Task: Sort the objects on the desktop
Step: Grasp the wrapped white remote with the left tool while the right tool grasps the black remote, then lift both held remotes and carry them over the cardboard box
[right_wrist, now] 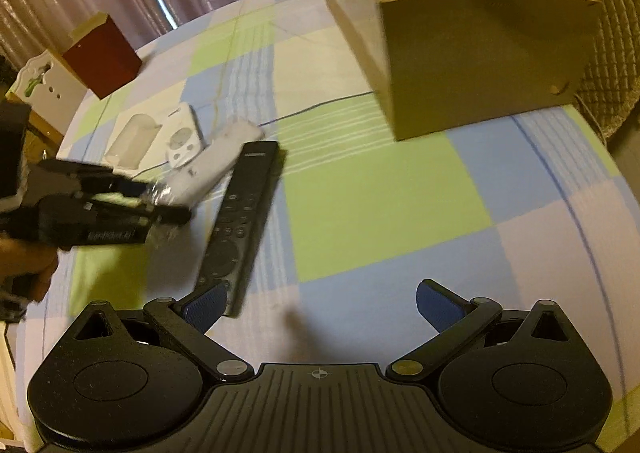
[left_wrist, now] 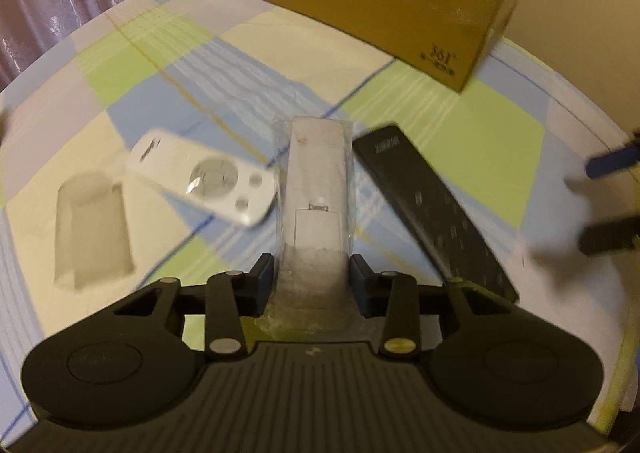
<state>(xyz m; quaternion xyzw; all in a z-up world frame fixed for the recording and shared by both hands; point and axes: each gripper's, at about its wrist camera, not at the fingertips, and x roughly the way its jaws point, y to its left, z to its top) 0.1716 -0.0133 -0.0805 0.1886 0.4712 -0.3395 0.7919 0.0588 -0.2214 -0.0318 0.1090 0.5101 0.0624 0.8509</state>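
left tool (left_wrist: 312,273): clamped on a white remote (left_wrist: 314,189) in clear plastic wrap (blurry), lifted off the bench (left_wrist: 440,109)
right tool (right_wrist: 320,303): spread wide, holding nothing
black remote (right_wrist: 240,221): flat on the checked cloth, just beside the white one
small white remote (left_wrist: 208,177): lying left
cardboard box (right_wrist: 472,81): at the back, open top

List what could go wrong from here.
1. The left gripper clamps the plastic-wrapped white remote near one end only; the slick wrap could let it slip or swing.
2. It sits close between the small white remote and the black remote, so moving it might knock either.
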